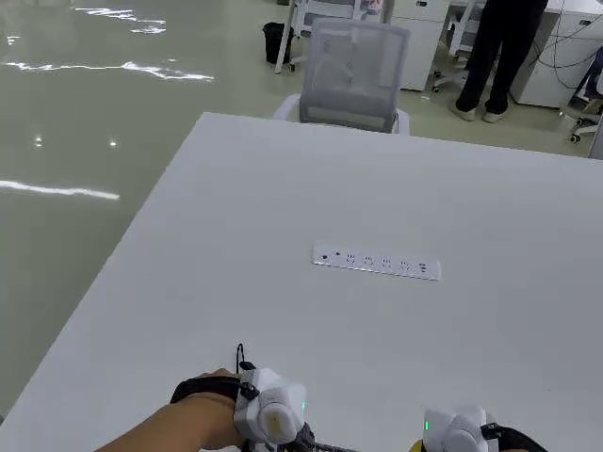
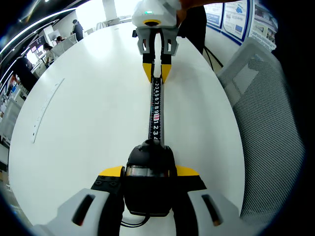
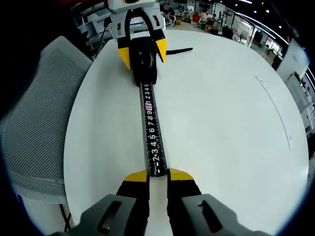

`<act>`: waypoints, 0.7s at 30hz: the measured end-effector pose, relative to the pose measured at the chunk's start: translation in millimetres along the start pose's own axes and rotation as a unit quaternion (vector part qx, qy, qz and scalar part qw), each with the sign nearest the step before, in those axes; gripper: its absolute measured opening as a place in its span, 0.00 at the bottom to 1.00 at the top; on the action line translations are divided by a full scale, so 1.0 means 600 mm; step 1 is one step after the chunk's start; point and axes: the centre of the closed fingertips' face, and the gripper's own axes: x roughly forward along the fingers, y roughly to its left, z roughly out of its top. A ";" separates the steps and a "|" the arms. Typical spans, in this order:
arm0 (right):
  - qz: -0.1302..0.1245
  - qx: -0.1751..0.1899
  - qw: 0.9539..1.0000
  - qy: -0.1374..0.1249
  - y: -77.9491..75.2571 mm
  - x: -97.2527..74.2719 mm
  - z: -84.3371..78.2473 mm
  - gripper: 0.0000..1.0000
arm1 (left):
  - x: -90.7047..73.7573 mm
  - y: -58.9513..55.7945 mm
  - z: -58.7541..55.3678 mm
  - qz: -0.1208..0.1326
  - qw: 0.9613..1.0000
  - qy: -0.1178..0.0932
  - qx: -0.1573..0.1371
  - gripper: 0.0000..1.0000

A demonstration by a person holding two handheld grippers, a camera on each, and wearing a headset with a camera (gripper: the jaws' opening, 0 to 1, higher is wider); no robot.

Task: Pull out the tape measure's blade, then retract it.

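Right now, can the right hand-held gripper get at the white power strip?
Probably not yet: right hand-held gripper is shut on the black numbered tape blade; bare white table lies open toward the white power strip.

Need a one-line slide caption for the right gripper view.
Right tool pinches the extended blade by its end; left tool holds the tape measure case.

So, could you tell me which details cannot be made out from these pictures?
- Head view: the bottom edge cuts off the tape measure and both grippers' fingers.
- Left gripper view: the tip of the blade is hidden between the fingers of the right gripper.
- Right gripper view: the fingers of the left gripper cover much of the tape measure.
- Head view: socket markings on the power strip are too small to read.
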 end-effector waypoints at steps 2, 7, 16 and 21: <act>0.000 0.001 1.000 0.001 0.000 -0.001 -0.002 0.10 | 0.000 0.000 0.000 0.000 1.000 0.000 0.000 0.33; -0.001 0.002 1.000 0.002 -0.001 -0.004 -0.007 0.10 | 0.000 0.000 0.000 -0.001 1.000 0.000 0.000 0.33; -0.001 0.004 1.000 0.002 -0.002 -0.007 -0.011 0.10 | 0.000 0.000 -0.001 -0.001 1.000 0.000 -0.001 0.33; -0.003 0.006 1.000 0.002 -0.001 -0.009 -0.014 0.10 | 0.000 0.000 -0.001 0.000 1.000 0.000 -0.001 0.33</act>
